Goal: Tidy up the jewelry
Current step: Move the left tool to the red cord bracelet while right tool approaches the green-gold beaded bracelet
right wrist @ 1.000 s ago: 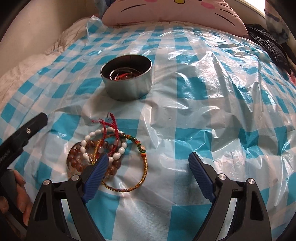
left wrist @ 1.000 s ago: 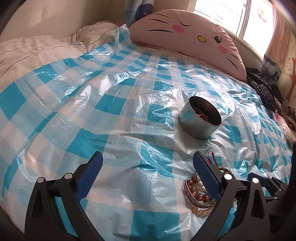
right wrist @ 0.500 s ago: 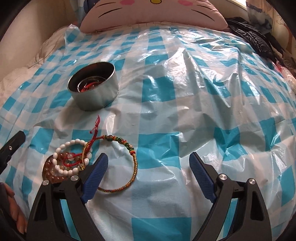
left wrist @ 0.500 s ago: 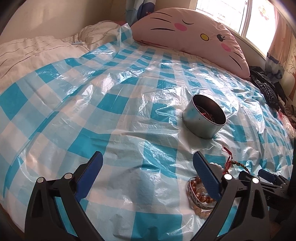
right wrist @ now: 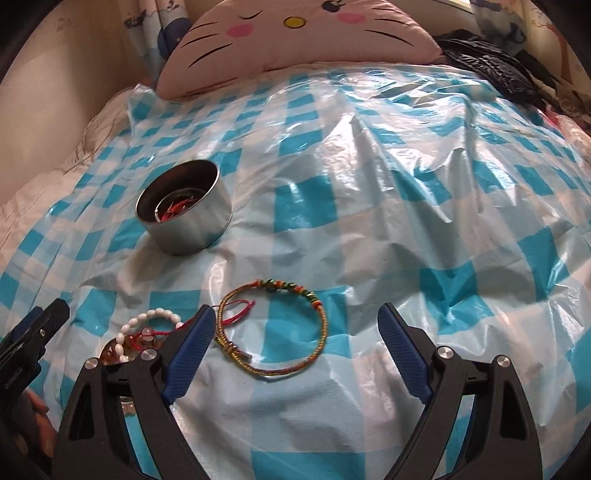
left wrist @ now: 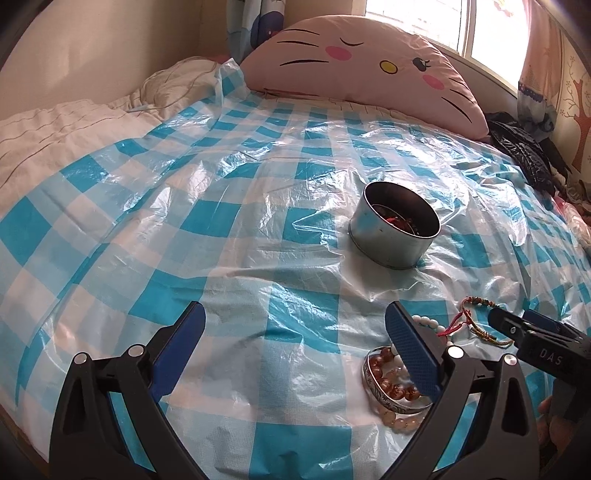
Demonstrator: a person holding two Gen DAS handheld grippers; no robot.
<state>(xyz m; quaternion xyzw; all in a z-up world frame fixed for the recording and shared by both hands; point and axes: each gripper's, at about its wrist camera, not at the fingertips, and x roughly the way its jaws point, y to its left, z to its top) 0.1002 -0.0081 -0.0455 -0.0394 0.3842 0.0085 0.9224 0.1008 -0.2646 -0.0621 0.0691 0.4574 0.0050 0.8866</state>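
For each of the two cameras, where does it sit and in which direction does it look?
Left wrist view: sits on the left gripper, looks along its open fingers across the checkered sheet toward the tin and cat pillow; the right gripper enters at the right edge.
Right wrist view: sits on the right gripper, looks over the braided bracelet toward the same tin; the left gripper's tip shows at the left edge.
Shared: tin, pillow, sheet, braided bracelet, white bead bracelet.

Light: I get bright daylight from the overexposed window (left wrist: pixel 491 33).
Glare: white sheen across the blue-and-white checked plastic sheet (right wrist: pixel 369 155).
Edges: fisheye bending, dark corners.
Focus: mostly sharp.
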